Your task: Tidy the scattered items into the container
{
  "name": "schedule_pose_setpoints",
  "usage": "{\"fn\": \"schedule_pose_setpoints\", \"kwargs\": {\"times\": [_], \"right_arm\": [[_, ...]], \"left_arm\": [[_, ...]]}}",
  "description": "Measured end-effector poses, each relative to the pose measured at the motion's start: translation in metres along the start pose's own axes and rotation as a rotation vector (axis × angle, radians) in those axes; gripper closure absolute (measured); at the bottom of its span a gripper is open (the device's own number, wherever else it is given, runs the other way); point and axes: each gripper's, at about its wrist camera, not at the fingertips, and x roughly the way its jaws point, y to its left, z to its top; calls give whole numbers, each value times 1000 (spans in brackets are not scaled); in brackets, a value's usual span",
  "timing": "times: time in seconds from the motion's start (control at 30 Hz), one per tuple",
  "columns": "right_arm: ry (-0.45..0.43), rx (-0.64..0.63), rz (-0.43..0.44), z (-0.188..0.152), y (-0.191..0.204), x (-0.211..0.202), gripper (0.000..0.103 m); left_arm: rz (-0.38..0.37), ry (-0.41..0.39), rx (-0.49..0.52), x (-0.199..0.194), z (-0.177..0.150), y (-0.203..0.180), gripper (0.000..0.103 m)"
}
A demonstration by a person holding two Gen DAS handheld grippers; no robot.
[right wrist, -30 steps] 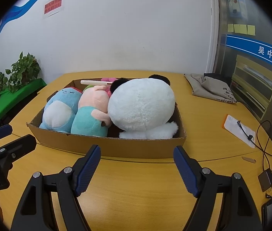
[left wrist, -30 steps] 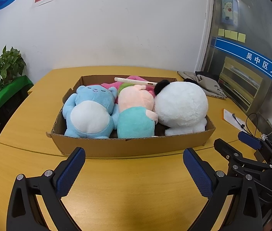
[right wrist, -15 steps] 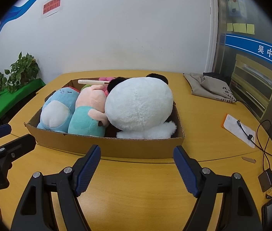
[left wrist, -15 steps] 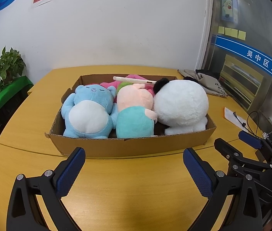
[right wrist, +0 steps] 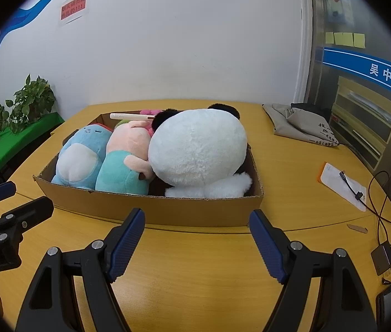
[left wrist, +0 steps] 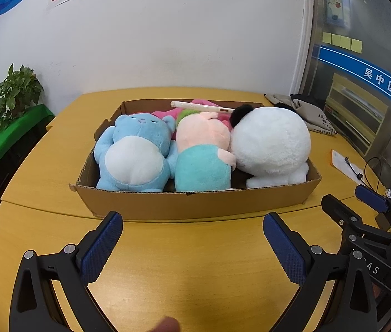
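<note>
- The left gripper (left wrist: 192,244) hangs over bare table with its jaws spread wide and nothing between them; it looks parked, with no toy within reach.
- The right gripper (right wrist: 197,242) is likewise released and empty, just short of the box's near wall.
- The cardboard box (left wrist: 195,207) sits on the wooden table (left wrist: 195,276), packed side by side: blue bear plush (left wrist: 134,155), pink-and-teal plush (left wrist: 202,155), white panda plush (left wrist: 270,144), which rises above the rim.
- A cream wand-like stick (left wrist: 201,107) lies across the toys at the back.
- No loose toys show, so the tidying seems finished.
</note>
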Motion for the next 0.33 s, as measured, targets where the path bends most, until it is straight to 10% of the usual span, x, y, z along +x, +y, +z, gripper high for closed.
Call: {"fn": "schedule_pose_setpoints", "kwargs": {"times": [0.33], "right_arm": [[9,-5,3,-1,4,2,25]], "left_arm": [[-18,13,21,0,-5,-4,0]]}}
